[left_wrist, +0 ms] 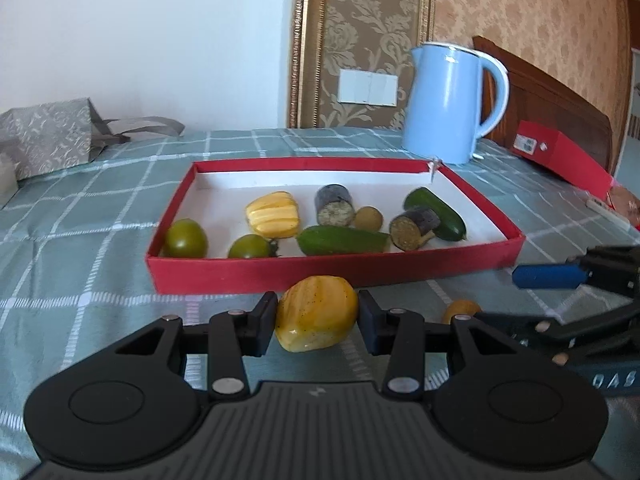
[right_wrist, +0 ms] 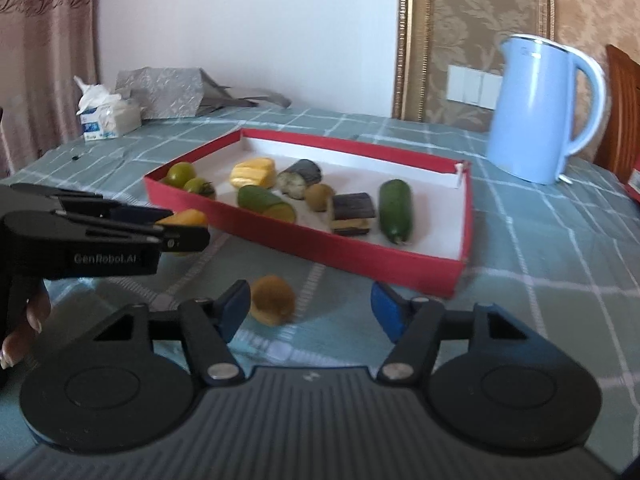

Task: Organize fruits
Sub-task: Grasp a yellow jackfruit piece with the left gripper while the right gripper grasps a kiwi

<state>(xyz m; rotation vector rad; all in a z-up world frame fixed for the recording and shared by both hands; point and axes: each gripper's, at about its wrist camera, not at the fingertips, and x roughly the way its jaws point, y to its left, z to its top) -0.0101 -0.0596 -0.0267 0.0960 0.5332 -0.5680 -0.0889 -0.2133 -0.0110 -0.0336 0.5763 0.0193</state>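
Two grippers were at work before the red tray (left_wrist: 332, 270). On the left, my left gripper (left_wrist: 318, 320) was clamped on a yellow fruit (left_wrist: 316, 318), held just short of the tray's near wall; I judged the step to be carrying it in, which called for lifting over that wall. To the right, my right gripper (right_wrist: 310, 306) stood half open around a small brown fruit (right_wrist: 273, 299) on the table (right_wrist: 540, 272), its left pad beside it, the right pad apart; closing came next. Green tomatoes, cucumbers and eggplant pieces crowded the tray's front. Farther right stood a blue kettle (left_wrist: 452, 104).
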